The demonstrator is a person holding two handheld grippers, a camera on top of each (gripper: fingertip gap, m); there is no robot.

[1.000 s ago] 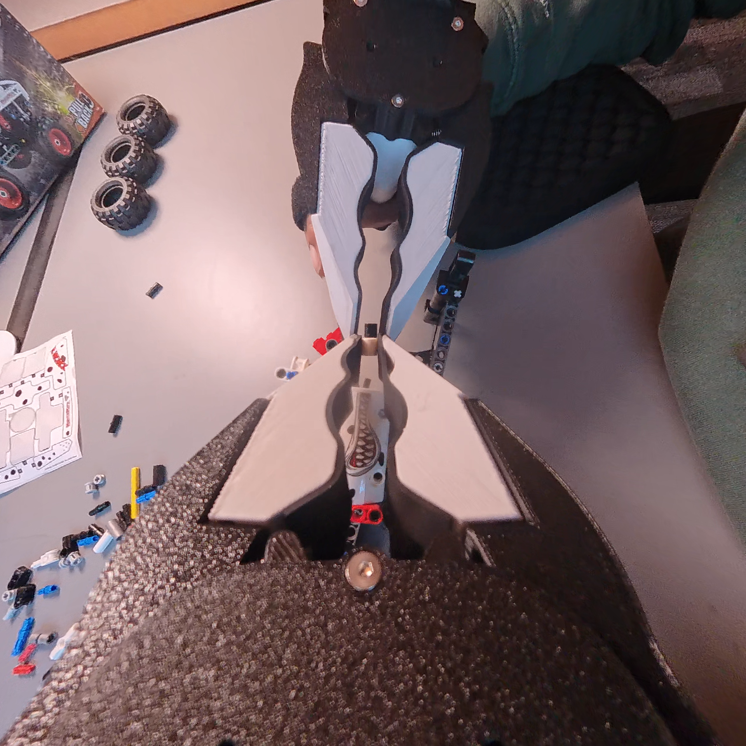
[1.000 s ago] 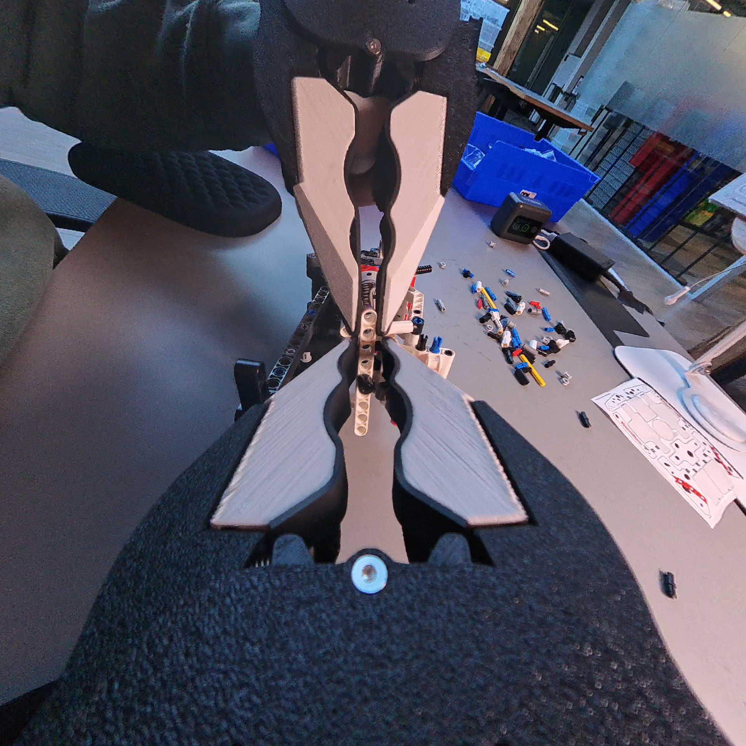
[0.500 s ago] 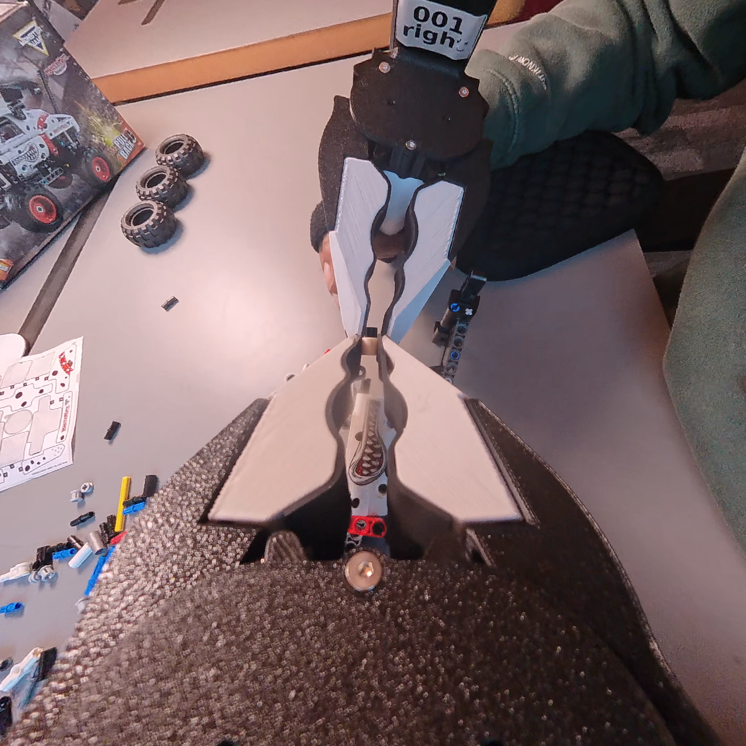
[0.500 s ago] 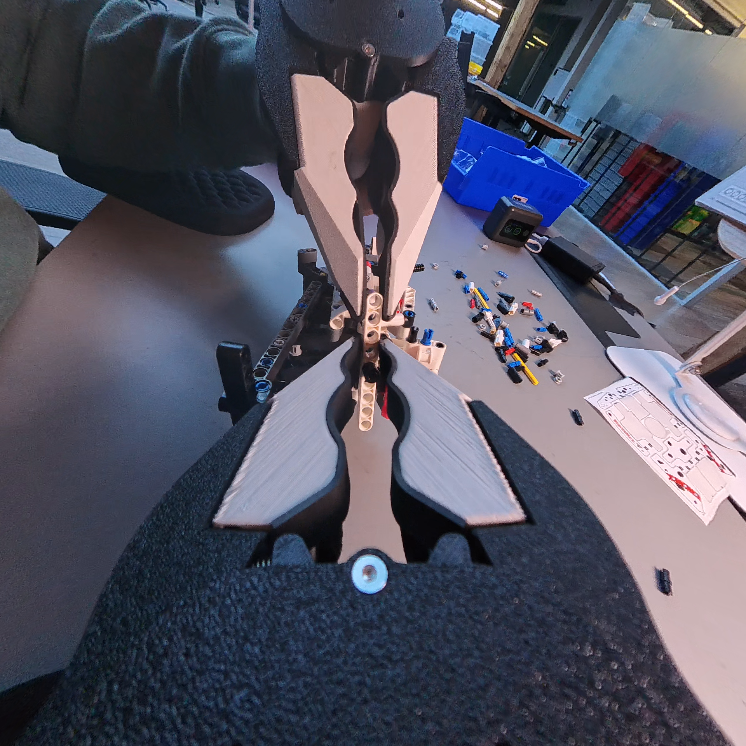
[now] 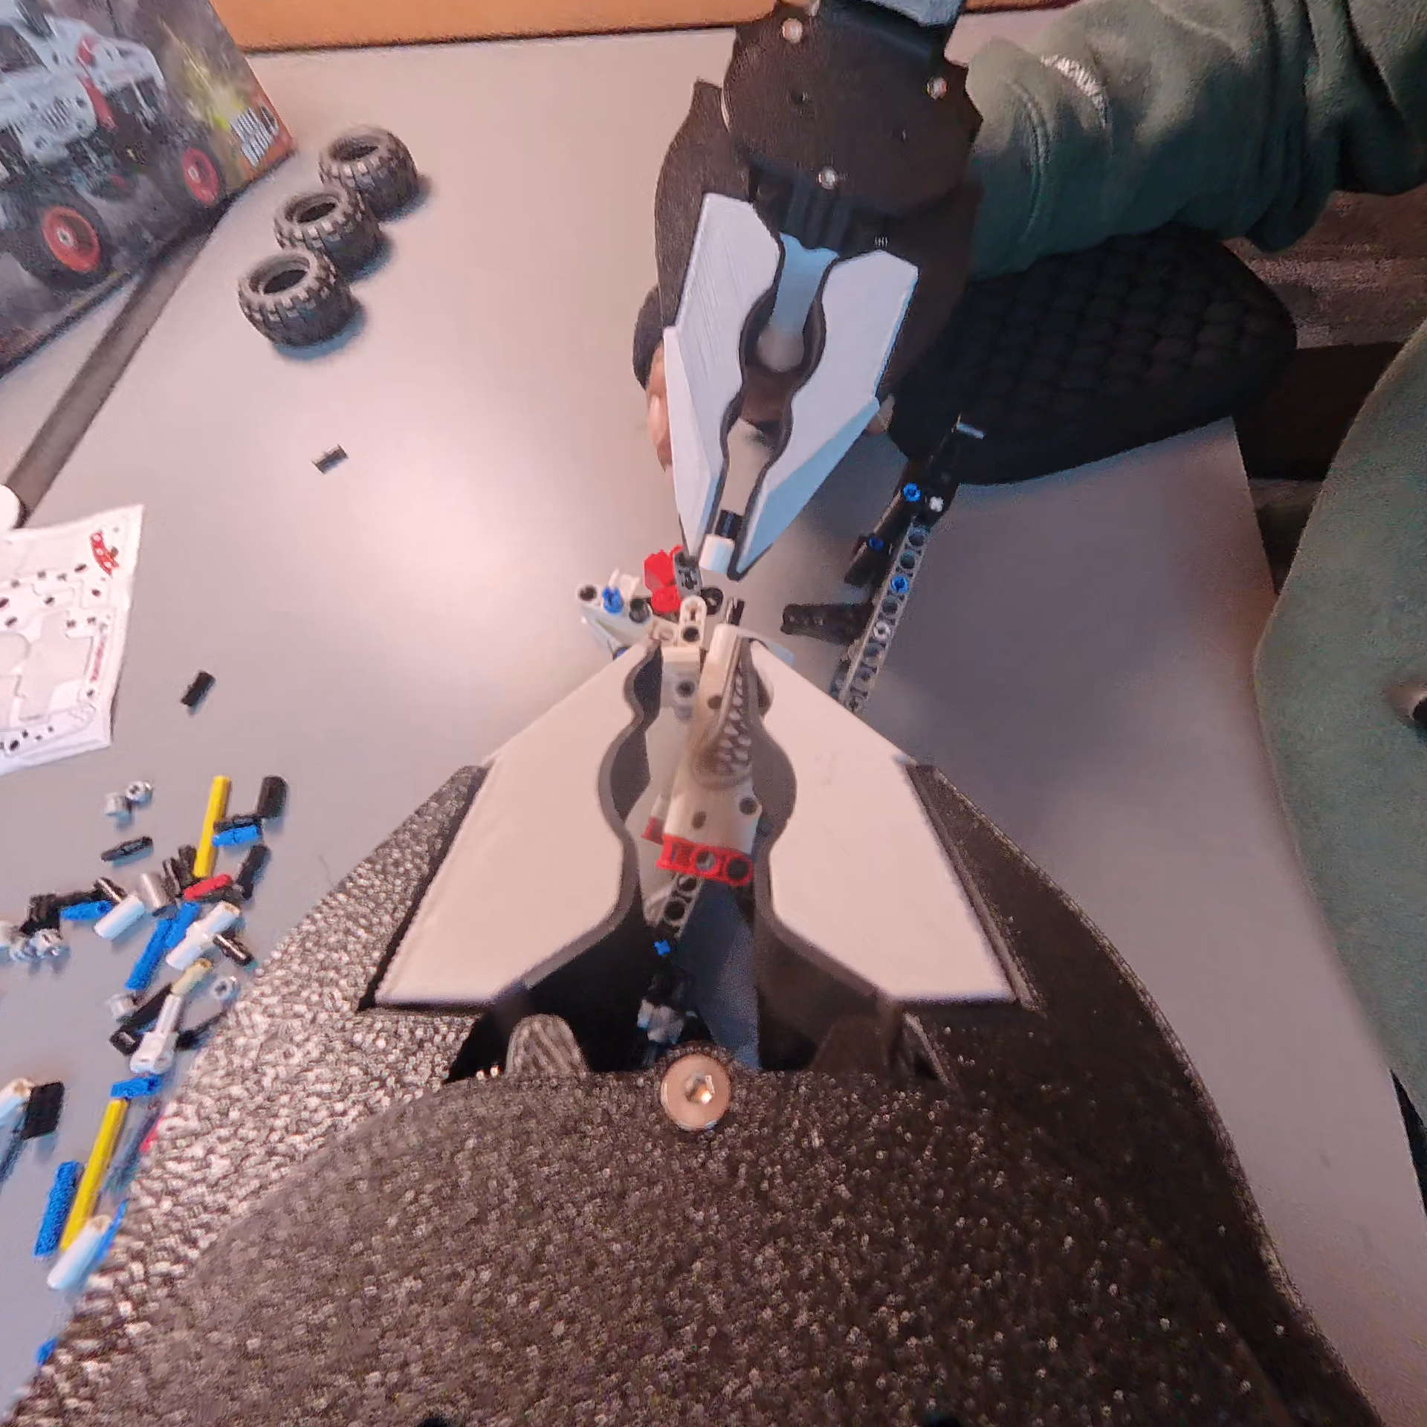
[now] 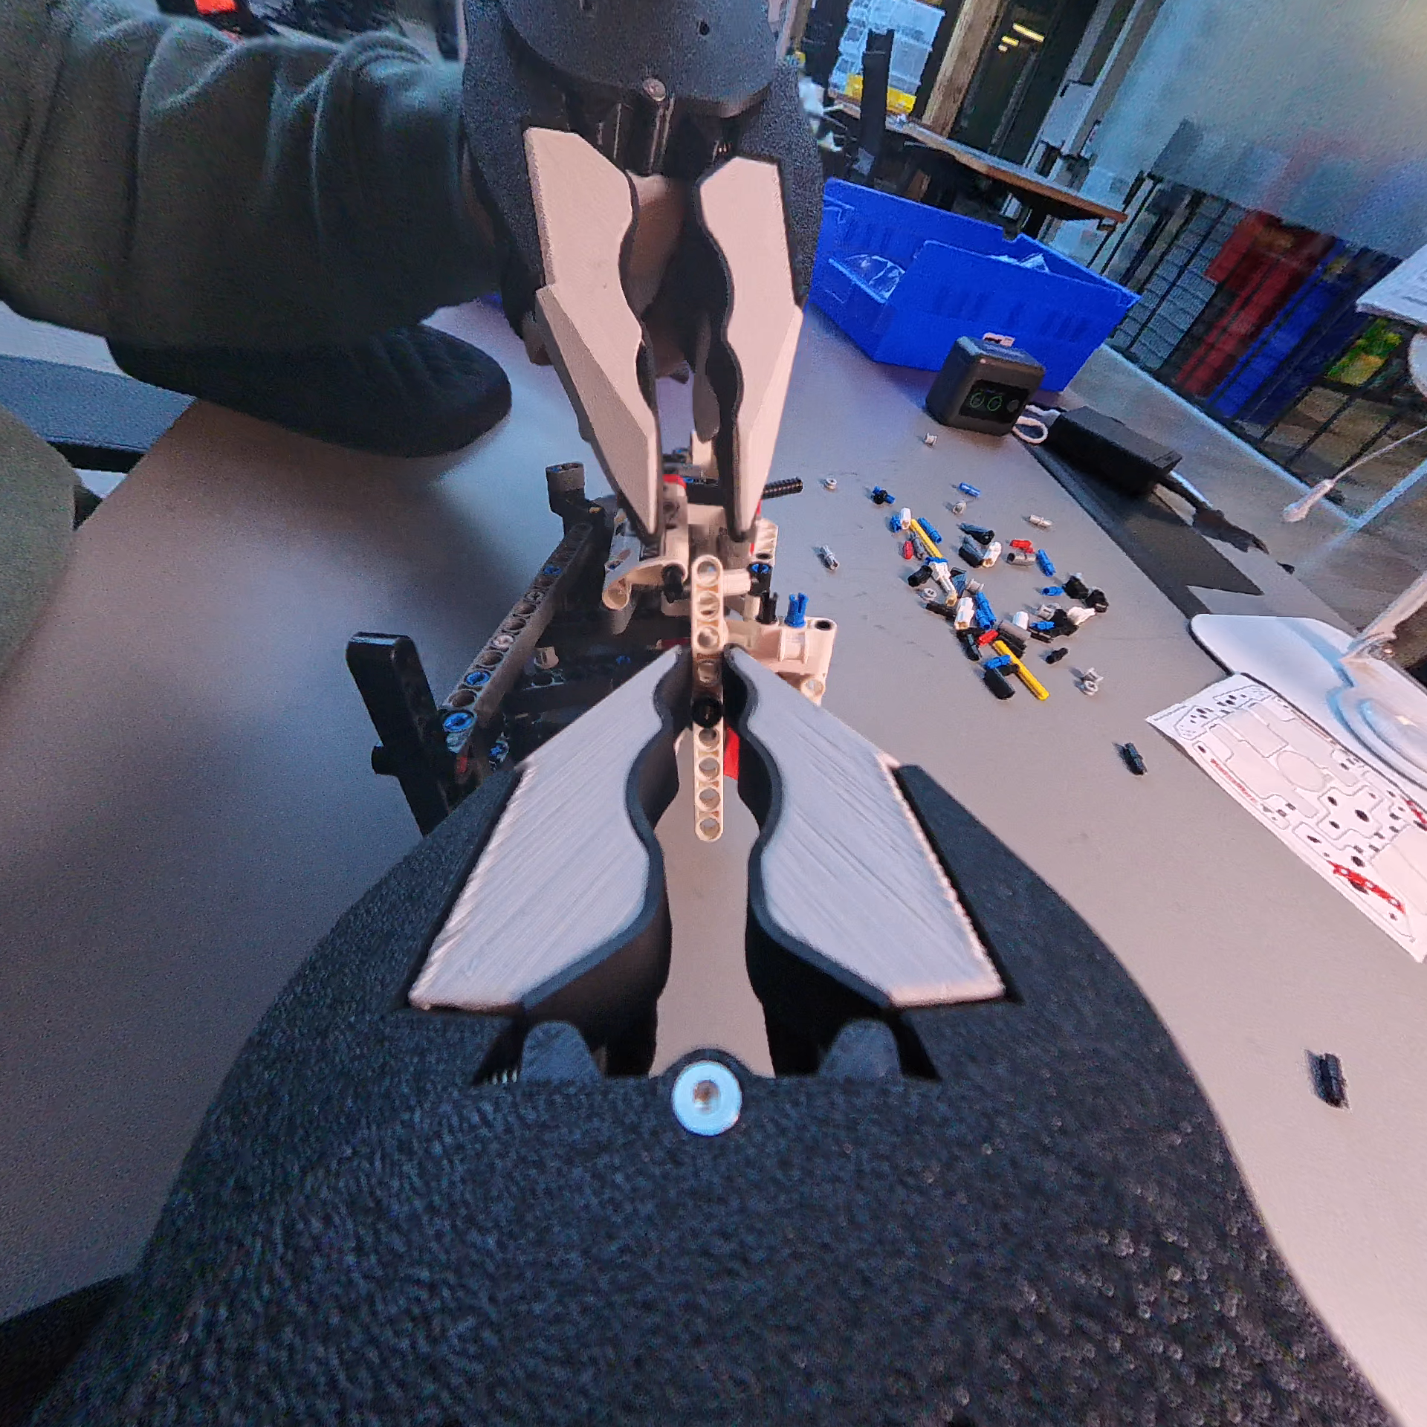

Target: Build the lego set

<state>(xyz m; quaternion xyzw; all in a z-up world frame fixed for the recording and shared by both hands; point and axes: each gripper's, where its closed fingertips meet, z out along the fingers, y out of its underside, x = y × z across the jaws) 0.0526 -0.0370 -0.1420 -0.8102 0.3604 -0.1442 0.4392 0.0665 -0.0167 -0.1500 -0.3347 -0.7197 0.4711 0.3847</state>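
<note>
Left hand-held gripper [image 5: 706, 656] is clenched on the white toothed panel [image 5: 714, 760] of the lego build, a red piece [image 5: 704, 866] at its near end. The build [image 6: 695, 587] sits on the grey worktop [image 5: 463, 347], a long grey holed beam [image 5: 888, 610] running off its side.

Right hand-held gripper [image 6: 706, 660] is clenched on a white holed beam [image 6: 707, 772], which stands roughly upright between its fingers; the beam's top end [image 6: 706, 575] reaches the build's white parts. In the left wrist view the right hand-held gripper [image 5: 722, 552] hangs tip-down just above the build, a small white and black bit at its tip.

Loose small lego pieces [image 5: 170, 888], blue, black, white and yellow, lie scattered on the worktop left of the left hand-held gripper. Three black tyres [image 5: 324, 232] sit in a row further off, beside the lego box [image 5: 93, 154]. A sticker sheet [image 5: 54, 641] lies flat near the pieces. A blue bin [image 6: 965, 293] and a small black device [image 6: 984, 390] stand at the far worktop edge. Green sleeves [image 5: 1158, 116] behind both hand-held grippers.
</note>
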